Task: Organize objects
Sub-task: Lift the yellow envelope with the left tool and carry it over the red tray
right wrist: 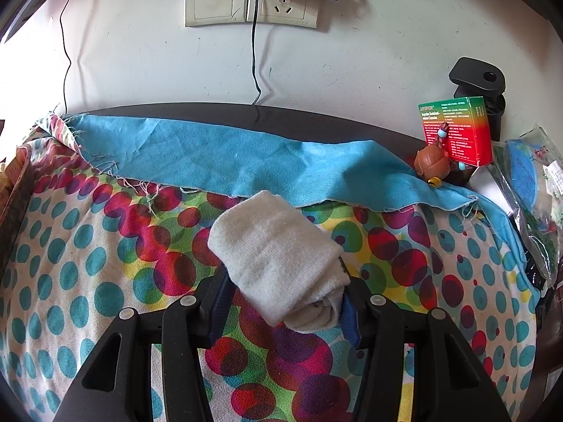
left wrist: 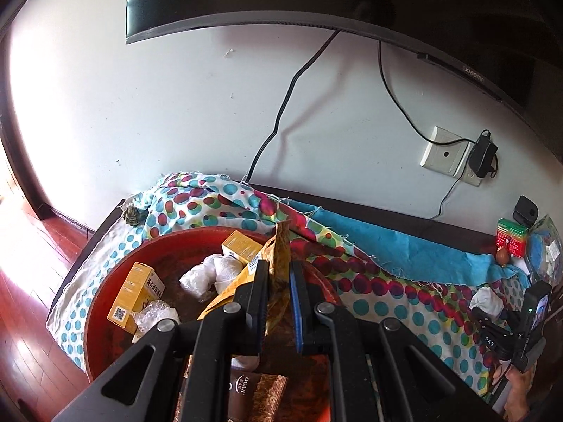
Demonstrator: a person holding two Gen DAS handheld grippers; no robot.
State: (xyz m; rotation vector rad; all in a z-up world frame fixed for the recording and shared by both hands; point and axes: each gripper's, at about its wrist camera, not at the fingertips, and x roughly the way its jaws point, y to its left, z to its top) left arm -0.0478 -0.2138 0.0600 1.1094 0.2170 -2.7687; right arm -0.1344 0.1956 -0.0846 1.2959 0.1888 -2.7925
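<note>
Left tongs [left wrist: 276,277] clamped on brown packet [left wrist: 279,246], directly above red basin [left wrist: 105,302]; right tongs [right wrist: 286,297] clamped across white towel roll [right wrist: 278,256], its long axis diagonal between the jaws.

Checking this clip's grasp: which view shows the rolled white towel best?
The right wrist view: the rolled white towel fills the centre, clamped in the right claw. The left wrist view shows it only small and distant at the right edge.

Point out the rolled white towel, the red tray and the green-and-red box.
rolled white towel [right wrist: 278,263], right wrist view, middle of the roll.
red tray [left wrist: 105,302], left wrist view, left rim.
green-and-red box [right wrist: 457,130], right wrist view, printed front face.
</note>
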